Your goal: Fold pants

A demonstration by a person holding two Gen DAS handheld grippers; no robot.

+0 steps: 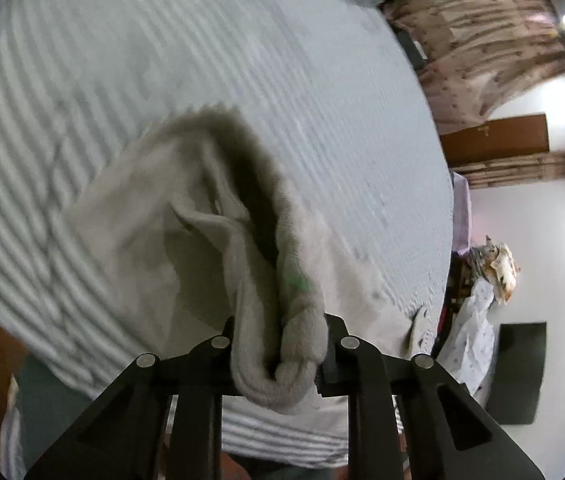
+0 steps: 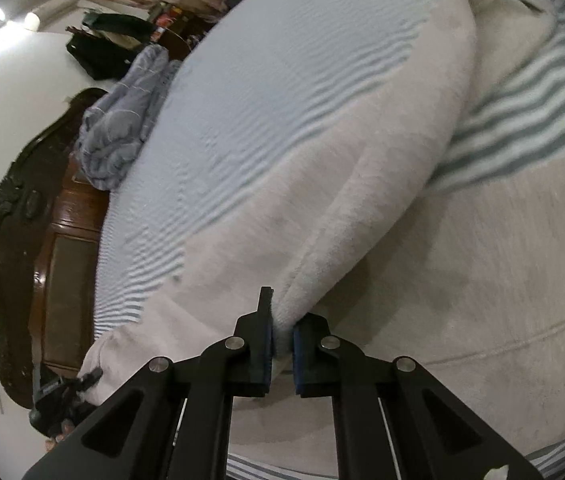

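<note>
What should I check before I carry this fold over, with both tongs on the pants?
1. Left tongs grip: ok, shut on a thick bunched roll of the pants.
2. Right tongs grip: ok, pads pinch a fold ridge of the pants.
3. Layers caught on the left: cannot tell; the fabric is bunched and the opening gapes.
4. Pants lying flat: not ok, the leg is humped in the right wrist view.
5. Bedsheet free of the tongs: cannot tell.
6. Landing area: ok, the grey blanket sits at the bed's far edge, apart from the pants.
</note>
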